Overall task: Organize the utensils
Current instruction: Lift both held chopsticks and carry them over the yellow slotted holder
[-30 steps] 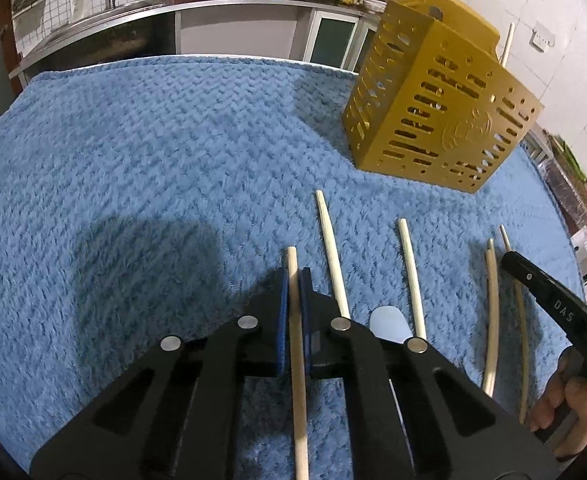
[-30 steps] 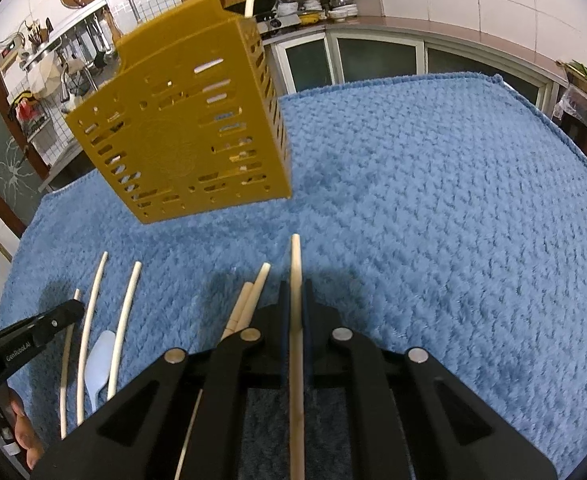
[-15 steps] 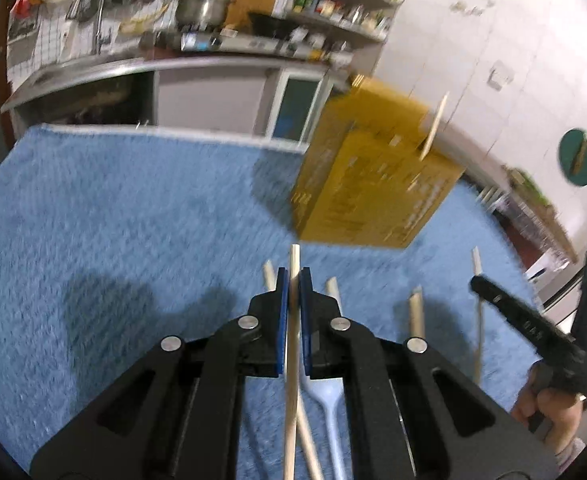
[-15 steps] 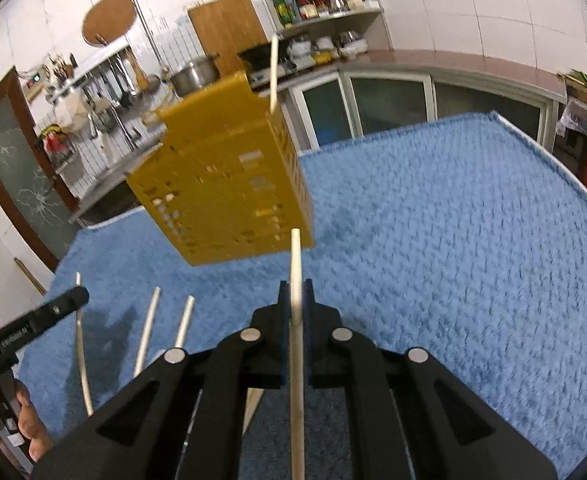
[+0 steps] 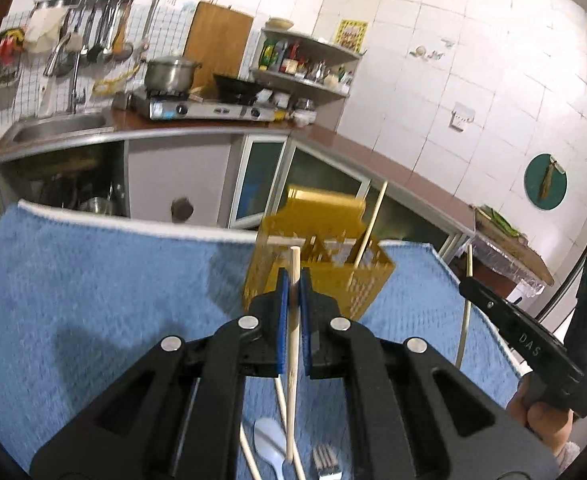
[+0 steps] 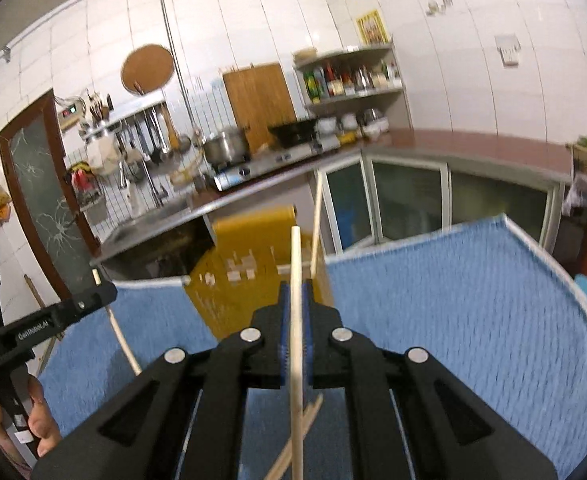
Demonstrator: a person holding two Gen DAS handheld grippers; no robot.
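Note:
My left gripper (image 5: 292,280) is shut on a pale wooden chopstick (image 5: 293,320) and holds it raised, tip toward the yellow slotted utensil holder (image 5: 325,272) on the blue cloth (image 5: 113,280). One chopstick (image 5: 369,228) stands in the holder. My right gripper (image 6: 296,296) is shut on another chopstick (image 6: 296,320), raised in front of the holder (image 6: 245,280), where the standing chopstick (image 6: 316,232) shows. A white spoon (image 5: 269,444), a fork (image 5: 325,460) and loose chopsticks (image 5: 281,404) lie on the cloth below the left gripper.
The other gripper shows at the right of the left wrist view (image 5: 521,340) and at the left of the right wrist view (image 6: 41,324). Two chopsticks (image 6: 297,440) lie under the right gripper. A kitchen counter with a stove (image 5: 209,108) runs behind the table.
Both grippers have lifted their chopsticks off the cloth and tilted up, so the views now look over the holder toward the kitchen. The holder appears nearer to both tips.

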